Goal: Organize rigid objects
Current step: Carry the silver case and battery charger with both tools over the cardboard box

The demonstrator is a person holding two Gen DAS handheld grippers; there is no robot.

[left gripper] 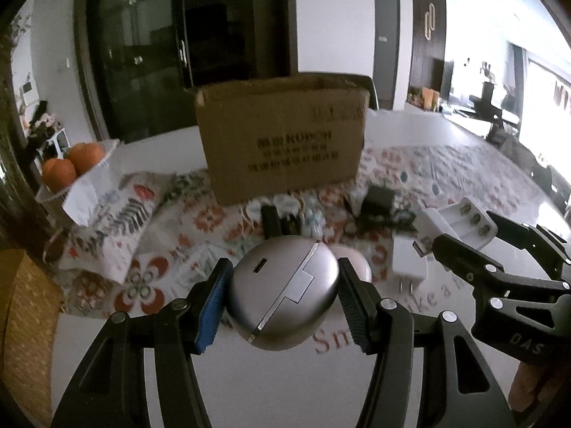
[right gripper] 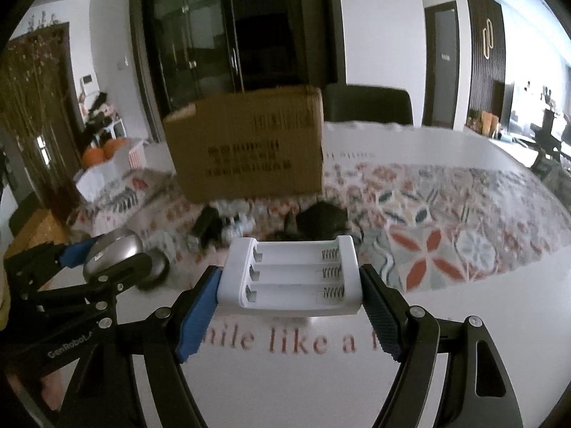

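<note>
Both tongs are loaded and held up off the table (right gripper: 446,164). The left tongs (left gripper: 283,297) are closed around a silver earbud case (left gripper: 283,294), gripped across its rounded sides with the charging port facing up. The right tongs (right gripper: 291,297) are clamped on the short ends of a white battery charger (right gripper: 291,276), its three empty bays facing up.

The cardboard box (left gripper: 282,139) stands ahead on the patterned cloth, and it looks like the place these go, though its opening is not visible from here. To do this well, I would lift each piece clear above the box rim before moving forward, since the dark adapter (left gripper: 378,201) and the white plug (left gripper: 410,265) lie in between. The case is smooth and curved, so it may slip; keeping the squeeze steady and level seems wise. Taking one at a time would keep the tongs from crossing.
</note>
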